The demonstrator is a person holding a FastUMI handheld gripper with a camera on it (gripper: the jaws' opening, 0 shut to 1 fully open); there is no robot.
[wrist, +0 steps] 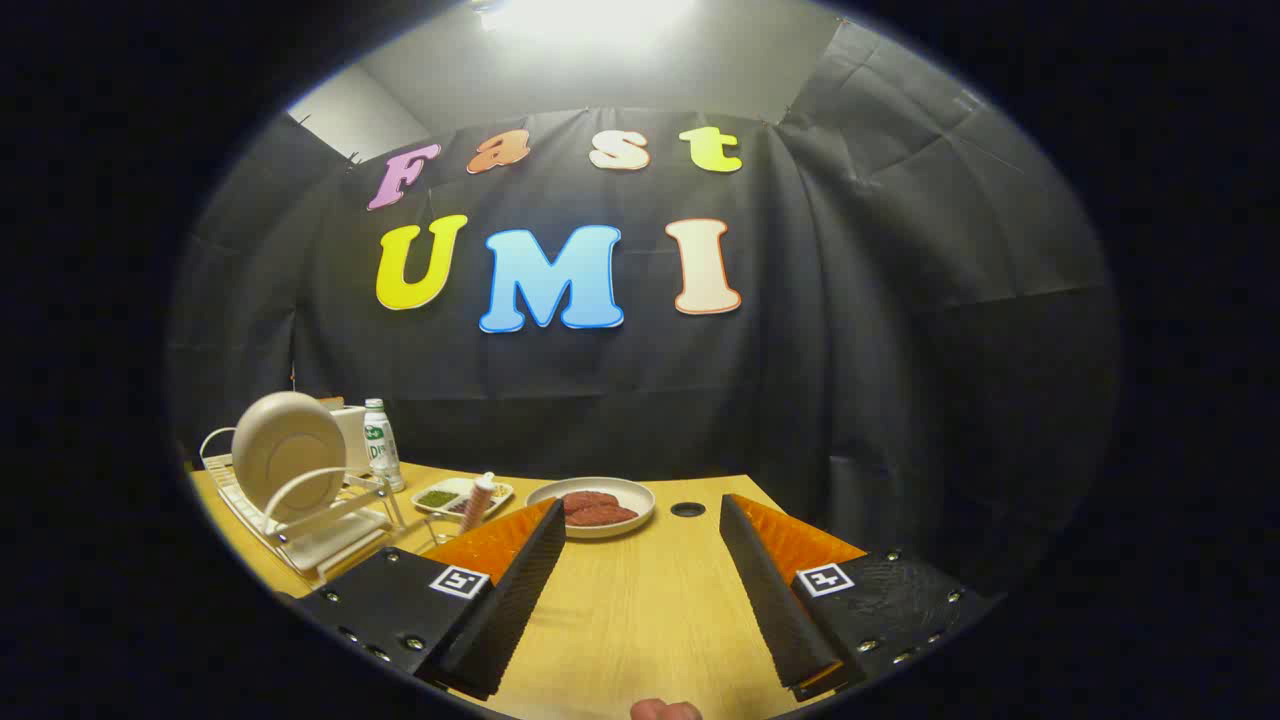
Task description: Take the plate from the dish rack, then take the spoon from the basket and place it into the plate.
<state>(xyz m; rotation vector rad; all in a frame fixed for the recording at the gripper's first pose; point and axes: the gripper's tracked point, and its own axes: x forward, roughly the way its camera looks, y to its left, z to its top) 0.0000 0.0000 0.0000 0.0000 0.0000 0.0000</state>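
Plate (290, 455) upright on edge in dish rack (300, 520), face toward gripper (640, 545); rack partly hidden behind one finger. Fingers spread wide, holding nothing. Spoon and basket indiscernible.

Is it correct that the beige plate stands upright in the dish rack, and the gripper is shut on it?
Not quite. The beige plate does stand upright in the dish rack, but the gripper is not shut on it: the gripper view shows its fingers wide apart over bare table, with the rack off to their left.

Overhead glare, dim booth, fisheye-bent edges
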